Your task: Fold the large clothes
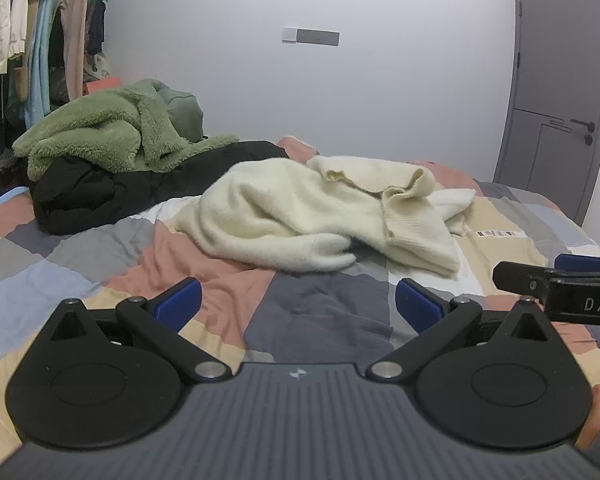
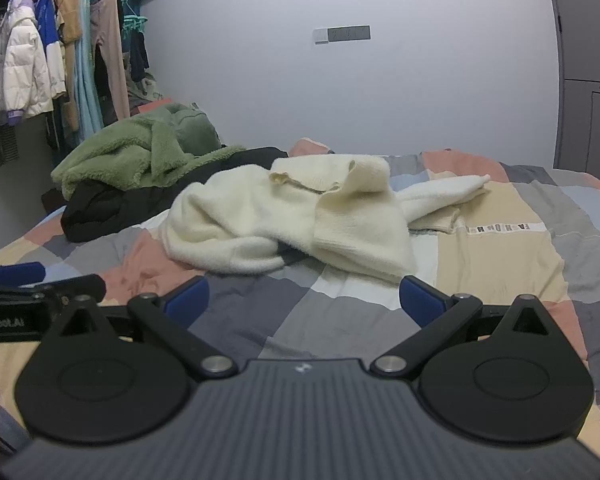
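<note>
The cream sweater (image 1: 300,216) lay crumpled on the bed (image 1: 320,312) straight ahead of both grippers, its long axis running left to right. The left gripper (image 1: 298,304) and right gripper (image 2: 304,298) hovered side by side, jaws wide and empty, about equally near. Its far sleeve was probably tucked underneath.

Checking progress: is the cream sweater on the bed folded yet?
Not folded. The cream sweater lies crumpled on the patchwork bedspread, a sleeve trailing sideways.
</note>
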Demonstrator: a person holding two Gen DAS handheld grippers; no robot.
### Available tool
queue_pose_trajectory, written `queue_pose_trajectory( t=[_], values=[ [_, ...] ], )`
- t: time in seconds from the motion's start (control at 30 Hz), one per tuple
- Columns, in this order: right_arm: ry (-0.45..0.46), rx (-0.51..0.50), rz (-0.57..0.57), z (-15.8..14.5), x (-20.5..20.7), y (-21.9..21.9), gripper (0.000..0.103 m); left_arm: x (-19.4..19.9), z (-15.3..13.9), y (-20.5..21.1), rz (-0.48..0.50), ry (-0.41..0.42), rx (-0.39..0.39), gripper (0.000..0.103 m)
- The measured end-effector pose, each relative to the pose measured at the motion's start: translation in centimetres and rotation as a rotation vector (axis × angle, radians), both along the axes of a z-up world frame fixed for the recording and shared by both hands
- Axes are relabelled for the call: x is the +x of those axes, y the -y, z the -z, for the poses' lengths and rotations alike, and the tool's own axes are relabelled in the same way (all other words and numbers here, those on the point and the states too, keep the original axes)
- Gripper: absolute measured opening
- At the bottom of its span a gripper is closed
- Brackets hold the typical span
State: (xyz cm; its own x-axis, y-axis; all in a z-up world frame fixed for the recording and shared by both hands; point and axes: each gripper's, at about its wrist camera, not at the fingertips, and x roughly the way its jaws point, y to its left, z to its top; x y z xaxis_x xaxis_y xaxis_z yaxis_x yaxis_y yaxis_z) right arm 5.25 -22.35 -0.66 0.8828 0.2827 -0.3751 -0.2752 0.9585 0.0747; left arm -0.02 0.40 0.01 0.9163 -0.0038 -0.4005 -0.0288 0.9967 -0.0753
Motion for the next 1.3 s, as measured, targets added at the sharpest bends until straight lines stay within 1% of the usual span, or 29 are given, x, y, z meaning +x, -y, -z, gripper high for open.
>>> queue_pose_trajectory(
  t=[1.3],
  values=[
    [-0.012, -0.015, -0.005, 0.38, 0.03, -0.39, 0.103, -0.01, -0.11, -0.06, -0.005, -0.001, 0.010, 0.103]
  ],
)
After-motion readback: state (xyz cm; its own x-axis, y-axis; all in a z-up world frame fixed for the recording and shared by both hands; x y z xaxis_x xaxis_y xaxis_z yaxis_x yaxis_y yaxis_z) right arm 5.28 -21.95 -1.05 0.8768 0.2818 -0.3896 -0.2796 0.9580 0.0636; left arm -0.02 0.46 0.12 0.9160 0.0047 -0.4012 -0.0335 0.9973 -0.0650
